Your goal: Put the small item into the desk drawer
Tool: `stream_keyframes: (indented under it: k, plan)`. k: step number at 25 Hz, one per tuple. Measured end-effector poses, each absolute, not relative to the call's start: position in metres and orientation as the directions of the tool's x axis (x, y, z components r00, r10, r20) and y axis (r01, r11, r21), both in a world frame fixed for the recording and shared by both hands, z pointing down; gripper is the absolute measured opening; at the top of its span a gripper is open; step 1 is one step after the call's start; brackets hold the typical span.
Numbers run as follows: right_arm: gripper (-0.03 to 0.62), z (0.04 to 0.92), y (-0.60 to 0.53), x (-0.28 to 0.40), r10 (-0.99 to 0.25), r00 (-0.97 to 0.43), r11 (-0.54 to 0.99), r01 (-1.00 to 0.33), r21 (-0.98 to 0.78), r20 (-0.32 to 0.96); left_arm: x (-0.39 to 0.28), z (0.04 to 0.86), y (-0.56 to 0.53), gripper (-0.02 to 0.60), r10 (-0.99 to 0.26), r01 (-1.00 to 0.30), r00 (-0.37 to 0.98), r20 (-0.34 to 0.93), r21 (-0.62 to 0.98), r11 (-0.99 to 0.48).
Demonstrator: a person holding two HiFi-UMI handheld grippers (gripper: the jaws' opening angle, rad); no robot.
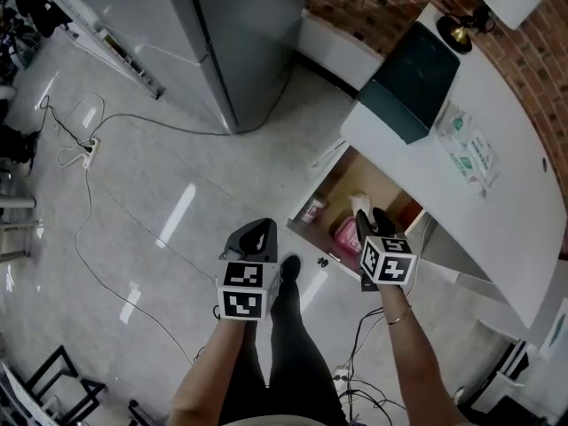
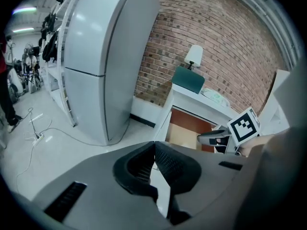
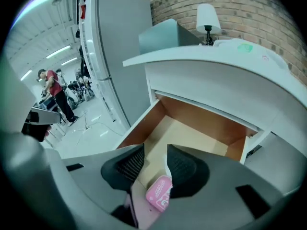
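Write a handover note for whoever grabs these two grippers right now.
Left gripper: jaws together, empty, held beside the drawer, not over it.
Right gripper: jaws apart, nothing between them, above the open drawer.
Pink small item: lying on the drawer floor, free of both grippers.
Done: the item looks placed in the drawer.
Left: nothing to carry; probably only pushing the drawer shut, if that is wanted.

Head view steeply down; gripper views toward shared drawer [image 1: 355, 177]
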State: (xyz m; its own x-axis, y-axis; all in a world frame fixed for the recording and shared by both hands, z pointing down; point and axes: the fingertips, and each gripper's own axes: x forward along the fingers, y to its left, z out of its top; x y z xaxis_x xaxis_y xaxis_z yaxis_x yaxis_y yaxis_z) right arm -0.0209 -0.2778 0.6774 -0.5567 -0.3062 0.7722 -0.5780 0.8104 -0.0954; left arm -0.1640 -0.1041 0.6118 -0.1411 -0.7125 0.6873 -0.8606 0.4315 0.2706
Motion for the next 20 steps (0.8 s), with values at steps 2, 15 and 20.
stream_keyframes:
  k: [2, 15, 20]
  plan:
    - [0.147, 0.659, -0.268, -0.019, -0.315, -0.580, 0.805, -0.582, -0.112, 0.751, -0.163, 0.602, -0.105, 0.021, -0.723, -0.874, -0.132, 0.679, 0.264, 0.408]
    - [0.060, 0.534, -0.208, 0.004, -0.434, -0.665, 0.751, -0.640, -0.163, 0.608, -0.140, 0.537, -0.098, 0.021, -0.781, -0.929, -0.048, 0.623, 0.258, 0.263]
    - [0.026, 0.493, -0.184, 0.020, -0.468, -0.682, 0.727, -0.659, -0.194, 0.562, -0.126, 0.515, -0.090, 0.021, -0.791, -0.948, -0.012, 0.611, 0.244, 0.203]
